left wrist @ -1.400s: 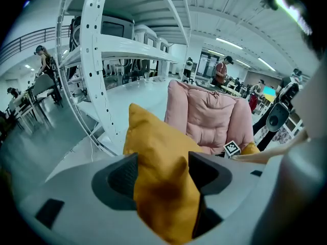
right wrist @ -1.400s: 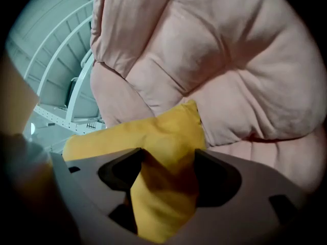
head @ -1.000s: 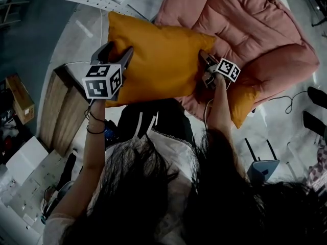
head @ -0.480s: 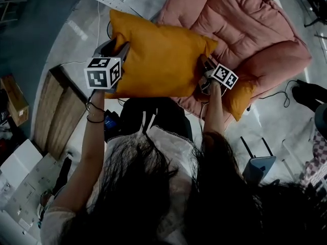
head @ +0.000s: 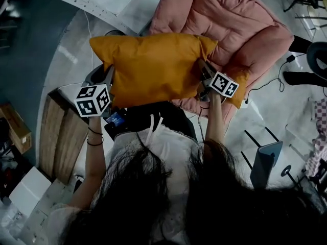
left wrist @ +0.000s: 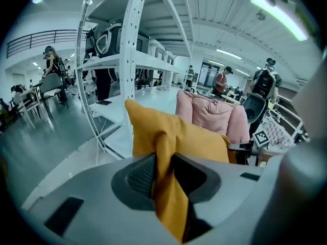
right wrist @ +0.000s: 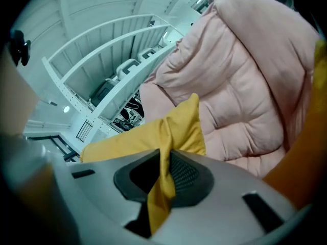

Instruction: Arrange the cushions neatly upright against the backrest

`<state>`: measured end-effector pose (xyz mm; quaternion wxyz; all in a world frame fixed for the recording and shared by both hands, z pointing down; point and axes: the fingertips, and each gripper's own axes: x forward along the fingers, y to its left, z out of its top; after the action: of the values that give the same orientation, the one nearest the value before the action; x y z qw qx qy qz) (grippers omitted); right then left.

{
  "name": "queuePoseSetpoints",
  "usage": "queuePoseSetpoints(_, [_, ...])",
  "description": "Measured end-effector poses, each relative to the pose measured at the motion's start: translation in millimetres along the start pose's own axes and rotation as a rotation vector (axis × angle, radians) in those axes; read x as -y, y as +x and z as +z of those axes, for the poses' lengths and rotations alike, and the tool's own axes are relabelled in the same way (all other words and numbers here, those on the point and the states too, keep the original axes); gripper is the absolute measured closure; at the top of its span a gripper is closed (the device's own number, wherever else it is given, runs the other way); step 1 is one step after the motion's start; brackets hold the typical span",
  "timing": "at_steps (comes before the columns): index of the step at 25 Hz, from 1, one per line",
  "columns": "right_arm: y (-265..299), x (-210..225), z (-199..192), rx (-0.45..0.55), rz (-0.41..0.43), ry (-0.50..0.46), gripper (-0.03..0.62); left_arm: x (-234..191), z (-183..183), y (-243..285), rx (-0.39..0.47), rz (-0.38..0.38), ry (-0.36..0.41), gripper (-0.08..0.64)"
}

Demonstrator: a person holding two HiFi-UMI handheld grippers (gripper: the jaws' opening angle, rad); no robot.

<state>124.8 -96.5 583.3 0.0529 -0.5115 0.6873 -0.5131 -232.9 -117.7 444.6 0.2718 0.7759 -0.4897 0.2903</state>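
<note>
A large mustard-yellow cushion (head: 153, 68) hangs in the air in front of the pink padded armchair (head: 230, 19). My left gripper (head: 104, 78) has just been closing and pinches the cushion's left edge (left wrist: 166, 188). My right gripper (head: 204, 75) has just been closing too and is shut on the cushion's right corner (right wrist: 163, 182). A second yellow cushion (head: 239, 88) lies on the armchair's front right, partly hidden behind my right gripper. The pink backrest (right wrist: 240, 86) fills the right gripper view.
A wooden side table (head: 59, 137) stands at lower left beside a cardboard box (head: 18, 124). A cable (head: 265, 80) trails on the floor right of the armchair. White shelving (left wrist: 130, 60) rises behind the cushion, with people in the hall beyond.
Both grippers have closed on the yellow cushion's ends and lifted it. It now hangs level and stretched between them, higher than a second ago, uncovering the armchair's seat front.
</note>
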Motion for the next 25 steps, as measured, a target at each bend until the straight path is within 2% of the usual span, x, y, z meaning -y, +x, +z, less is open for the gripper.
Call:
queuePoseSetpoints(5, [-39.9,-28.3,32.3,0.131,0.000,-0.020,0.534,8.7,25.7,-14.8,0.096,-0.058,0.009,0.451])
queuePoseSetpoints(11, [-80.4,-57.1,104.7,0.309,0.021,-0.074,0.534,38.8,98.9,-13.2,0.252,-0.176,0.111,0.454])
queuePoseSetpoints(15, [-105.8,-55.0,162.1,0.420,-0.014,-0.151,0.534,70.2,143.4,8.2,0.314,-0.278,0.155,0.456])
queuePoseSetpoints(19, [-136.0,-22.5,201.8,0.487,-0.096,-0.170,0.534,118.4,163.6,41.6,0.293,-0.379,0.201,0.457])
queuePoseSetpoints(25, [-190.2,56.9,204.7,0.547,-0.238,-0.071,0.534,192.9,139.5,111.4,0.127,-0.493,0.293,0.462])
